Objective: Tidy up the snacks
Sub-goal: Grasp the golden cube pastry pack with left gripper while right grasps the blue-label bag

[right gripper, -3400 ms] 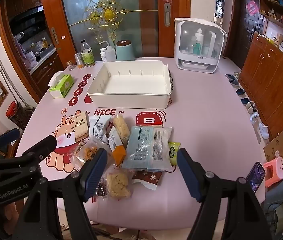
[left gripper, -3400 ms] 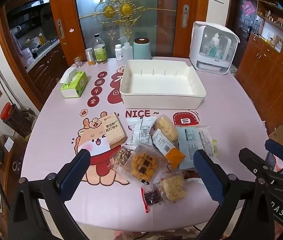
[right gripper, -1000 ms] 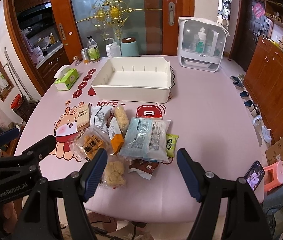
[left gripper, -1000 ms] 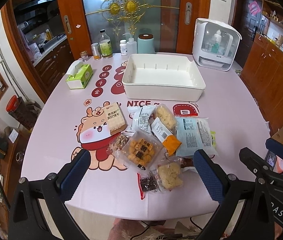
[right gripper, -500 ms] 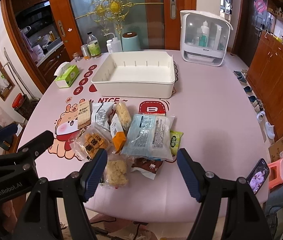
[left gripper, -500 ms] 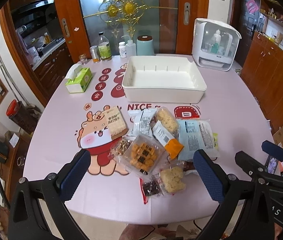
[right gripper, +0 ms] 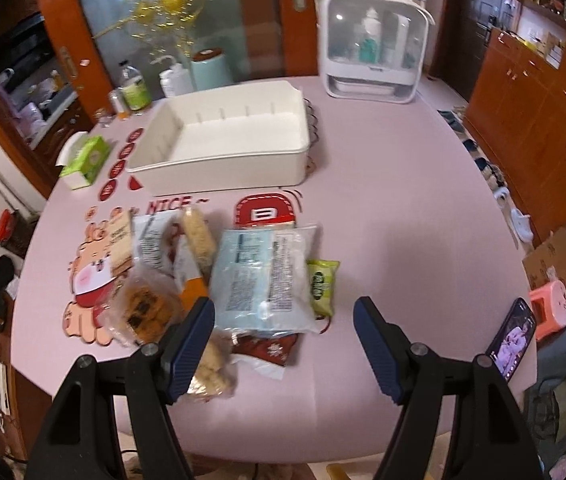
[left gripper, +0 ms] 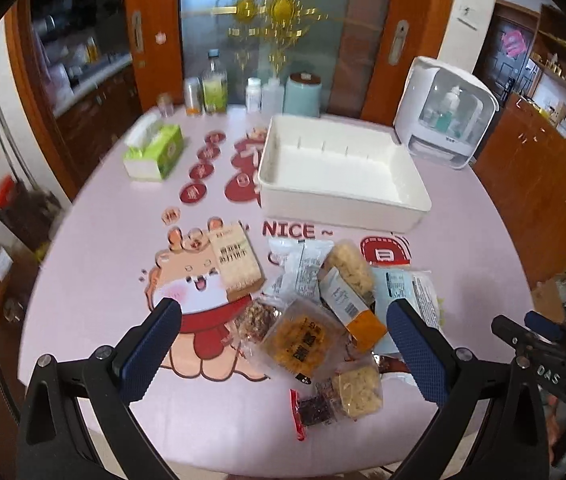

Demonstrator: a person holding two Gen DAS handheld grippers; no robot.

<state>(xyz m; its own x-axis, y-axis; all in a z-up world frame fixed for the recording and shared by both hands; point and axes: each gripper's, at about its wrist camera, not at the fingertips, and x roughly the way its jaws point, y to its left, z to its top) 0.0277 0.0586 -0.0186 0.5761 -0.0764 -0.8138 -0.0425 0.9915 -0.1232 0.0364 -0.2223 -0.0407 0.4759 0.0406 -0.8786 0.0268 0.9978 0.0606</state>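
Note:
Several snack packs lie heaped on the pink table, near its front edge. Among them are a tan cracker box (left gripper: 235, 261), a clear pack of yellow biscuits (left gripper: 298, 340) and a large pale-blue bag (right gripper: 263, 278) with a small green pack (right gripper: 322, 281) beside it. An empty white bin (left gripper: 339, 168) (right gripper: 227, 136) stands behind the heap. My left gripper (left gripper: 283, 346) hovers open over the biscuits, holding nothing. The right gripper (right gripper: 285, 340) is open too, just above the blue bag's near end.
A green tissue box (left gripper: 155, 152) sits at the table's left. Bottles and a teal canister (left gripper: 302, 94) line the far edge. A white cabinet with a clear door (right gripper: 371, 44) stands at the back right. A phone (right gripper: 511, 338) shows at the right.
Both grippers have moved forward and lower toward the snack heap. The right view has tilted and swung right; both stay open and the snacks have not moved.

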